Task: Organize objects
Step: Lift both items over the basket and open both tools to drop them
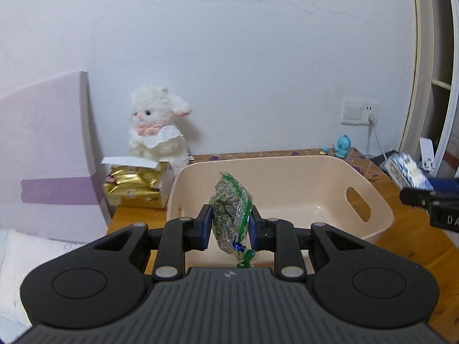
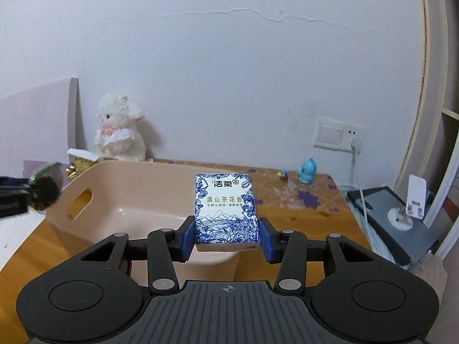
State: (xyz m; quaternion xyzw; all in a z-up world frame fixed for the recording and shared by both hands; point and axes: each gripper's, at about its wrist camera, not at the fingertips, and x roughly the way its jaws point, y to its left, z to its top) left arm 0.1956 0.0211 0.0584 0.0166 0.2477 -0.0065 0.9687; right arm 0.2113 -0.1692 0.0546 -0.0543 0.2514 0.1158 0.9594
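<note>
Left gripper (image 1: 230, 223): jaws narrow, clamped on a clear bag of dried green herbs (image 1: 231, 215); blue pads press both sides of the bag.
Herb bag: held upright off the table, above the near rim of the bin; tied end with green and blue twist hangs down toward the gripper body. In the right wrist view it shows blurred at the far left edge (image 2: 46, 186).
Right gripper (image 2: 226, 235): jaws set mid-width, closed on a tissue pack (image 2: 225, 209) with blue floral print and Chinese text.
Tissue pack: gripped at its lower sides, printed face toward the camera, held above the right near part of the bin. In the left wrist view it shows blurred at the right edge (image 1: 407, 170).
Bin (image 1: 287, 172): beige plastic, slot handles in the end walls, sits on the wooden table (image 1: 407, 246); inside looks bare from both views (image 2: 120, 189).
Table back edge: patterned cloth strip with purple flowers (image 2: 287, 189) along the wall.
Plush lamb (image 1: 157, 126): white, pink bow, upright against the wall behind the bin's left corner.
Gold package (image 1: 133, 185): just below the lamb, left of the bin, white paper on top.
Blue toy figure (image 2: 307, 170): on the cloth, right of the bin, near the wall; a tiny figure just beside it.
Wall socket (image 2: 354, 137): white plug in it, cable drops down beside the table.
Purple board (image 1: 43, 149): stands at the far left.
</note>
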